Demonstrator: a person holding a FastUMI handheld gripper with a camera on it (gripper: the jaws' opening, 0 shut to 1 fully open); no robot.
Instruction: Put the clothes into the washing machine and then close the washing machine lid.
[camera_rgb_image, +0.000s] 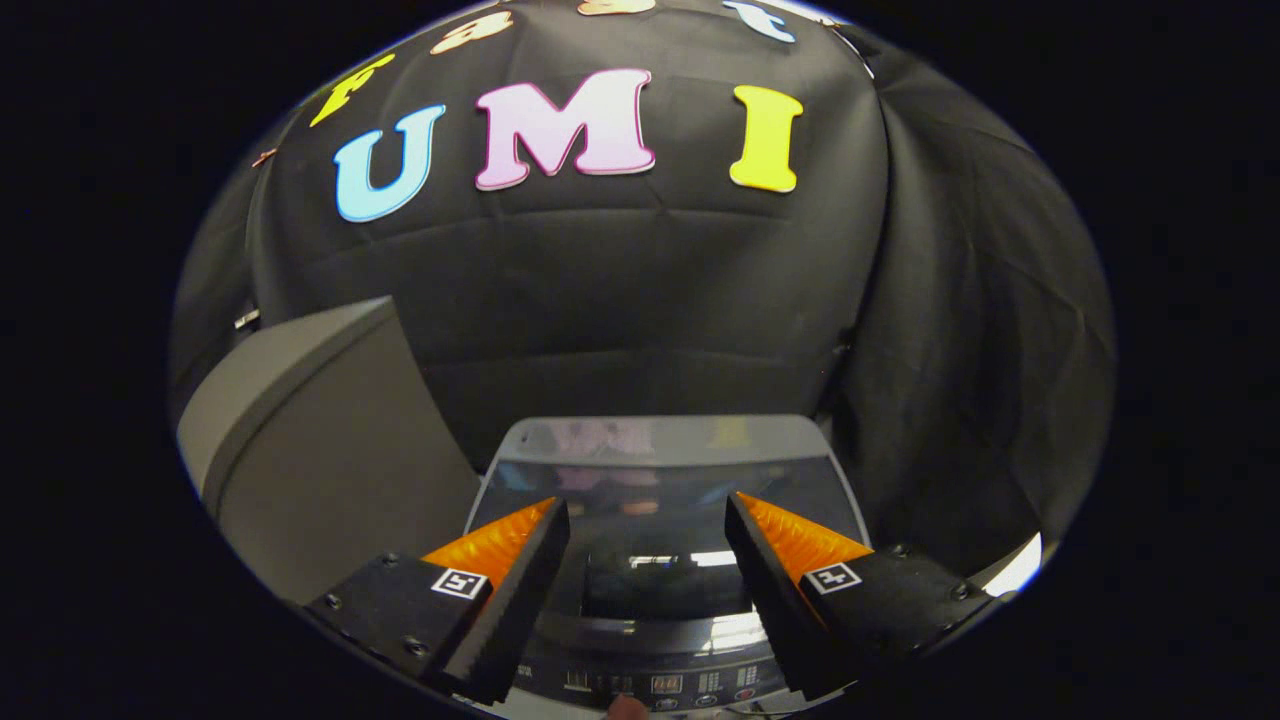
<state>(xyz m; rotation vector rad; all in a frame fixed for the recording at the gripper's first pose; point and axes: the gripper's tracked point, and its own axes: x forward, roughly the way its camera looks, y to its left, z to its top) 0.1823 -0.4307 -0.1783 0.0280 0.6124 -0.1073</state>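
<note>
Your gripper (647, 520) is spread open, gripping nothing. The washing machine (660, 600) sits directly below and ahead, its lid (660, 480) lying between your fingers.

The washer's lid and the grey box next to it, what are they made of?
The lid looks like glossy dark glass or clear plastic in a pale plastic frame: it mirrors the wall behind. The grey box beside it looks matt, painted metal or plastic; I cannot tell which. The open gripper hovers above the lid, holding nothing.
</note>
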